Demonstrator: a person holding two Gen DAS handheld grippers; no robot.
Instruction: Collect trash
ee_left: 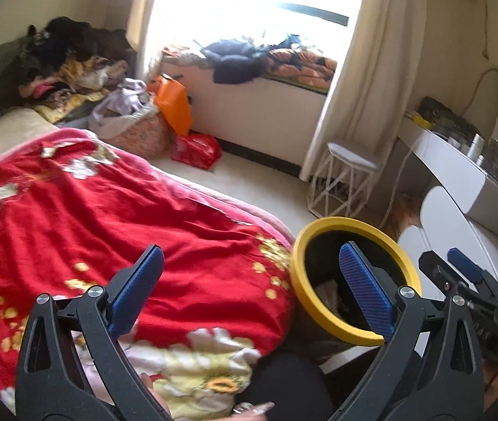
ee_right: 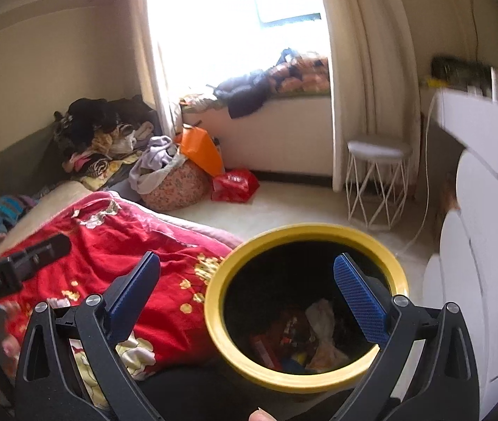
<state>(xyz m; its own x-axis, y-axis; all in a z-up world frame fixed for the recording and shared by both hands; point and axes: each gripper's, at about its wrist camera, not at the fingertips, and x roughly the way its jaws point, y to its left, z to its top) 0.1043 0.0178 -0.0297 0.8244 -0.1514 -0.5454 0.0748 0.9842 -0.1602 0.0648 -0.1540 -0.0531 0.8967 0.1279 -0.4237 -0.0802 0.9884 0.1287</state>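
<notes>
A black trash bin with a yellow rim (ee_right: 305, 235) stands on the floor beside the bed; crumpled wrappers and paper (ee_right: 319, 336) lie at its bottom. My right gripper (ee_right: 247, 263) hangs above the bin's near side, open, with nothing between its blue pads. My left gripper (ee_left: 249, 252) is open too, over the edge of the red floral blanket (ee_left: 91, 210), with the bin's yellow rim (ee_left: 305, 287) just to its right. In the left wrist view the right gripper (ee_left: 459, 263) shows at the far right, beyond the bin. The left gripper's black body (ee_right: 20, 263) shows at the left of the right wrist view.
Clothes (ee_left: 62, 56) are piled at the bed's far end. A full laundry basket (ee_left: 136, 129), an orange bag (ee_left: 175, 105) and a red packet (ee_left: 196, 149) sit on the floor near the window. A white wire stool (ee_left: 347, 179) and a white dresser (ee_left: 459, 189) stand at right.
</notes>
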